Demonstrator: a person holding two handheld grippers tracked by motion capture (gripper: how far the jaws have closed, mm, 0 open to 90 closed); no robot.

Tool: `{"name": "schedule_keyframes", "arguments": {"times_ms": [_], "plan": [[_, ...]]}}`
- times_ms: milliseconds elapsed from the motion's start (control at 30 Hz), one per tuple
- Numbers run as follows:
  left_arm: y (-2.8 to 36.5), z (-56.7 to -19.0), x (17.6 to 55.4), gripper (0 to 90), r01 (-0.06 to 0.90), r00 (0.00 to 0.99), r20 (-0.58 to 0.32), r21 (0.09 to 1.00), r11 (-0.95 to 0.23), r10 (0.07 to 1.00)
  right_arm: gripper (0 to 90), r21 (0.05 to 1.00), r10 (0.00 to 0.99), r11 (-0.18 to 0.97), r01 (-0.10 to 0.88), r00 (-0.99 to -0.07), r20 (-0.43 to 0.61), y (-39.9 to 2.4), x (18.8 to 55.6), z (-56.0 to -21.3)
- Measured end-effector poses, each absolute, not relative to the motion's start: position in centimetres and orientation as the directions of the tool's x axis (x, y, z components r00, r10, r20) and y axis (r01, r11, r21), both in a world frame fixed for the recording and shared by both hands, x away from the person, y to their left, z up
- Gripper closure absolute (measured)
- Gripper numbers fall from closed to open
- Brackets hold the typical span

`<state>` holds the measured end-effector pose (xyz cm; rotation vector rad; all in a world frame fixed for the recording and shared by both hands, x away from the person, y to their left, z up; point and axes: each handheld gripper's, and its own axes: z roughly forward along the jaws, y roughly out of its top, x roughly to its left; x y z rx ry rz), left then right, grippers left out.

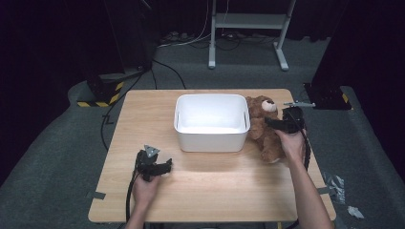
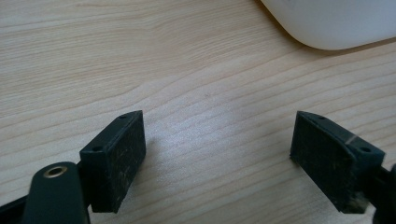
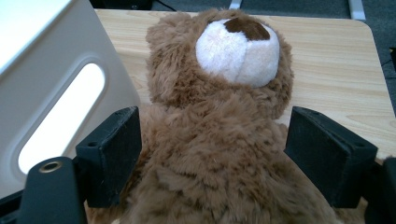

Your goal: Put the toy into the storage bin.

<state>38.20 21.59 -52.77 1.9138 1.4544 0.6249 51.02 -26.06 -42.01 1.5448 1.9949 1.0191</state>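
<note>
clearly the right gripper (image 3: 212,158) sat spread around the fuzzy brown teddy bear (image 3: 219,140), needing only to clamp, beside the white plastic bin (image 1: 212,138), while the left gripper (image 2: 219,158) idled, released.

Right gripper (image 3: 212,158) jaws spread wide, one either side of brown teddy bear (image 3: 219,140) torso; white muzzle ahead, above; white bin (image 3: 51,84) wall beside left jaw.

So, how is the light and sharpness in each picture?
High view: white bin glares, surroundings dark, slightly soft. Left gripper view: sharp wood grain on table, soft shadows under the open jaws. Right gripper view: teddy bear sharp, bin handle slot glows bright.
</note>
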Motion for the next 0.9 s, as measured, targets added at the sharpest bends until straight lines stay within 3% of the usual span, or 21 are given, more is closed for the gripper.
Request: {"name": "schedule_keyframes", "arguments": {"times_ms": [900], "plan": [[21.6, -52.8, 38.2, 18.5, 0.655, 0.265, -0.007, 0.736, -0.174, 0.964, 16.5, 0.659, 0.962, 0.122, 0.743, -0.251, 0.105, -24.4, 55.1, -44.6]]}}
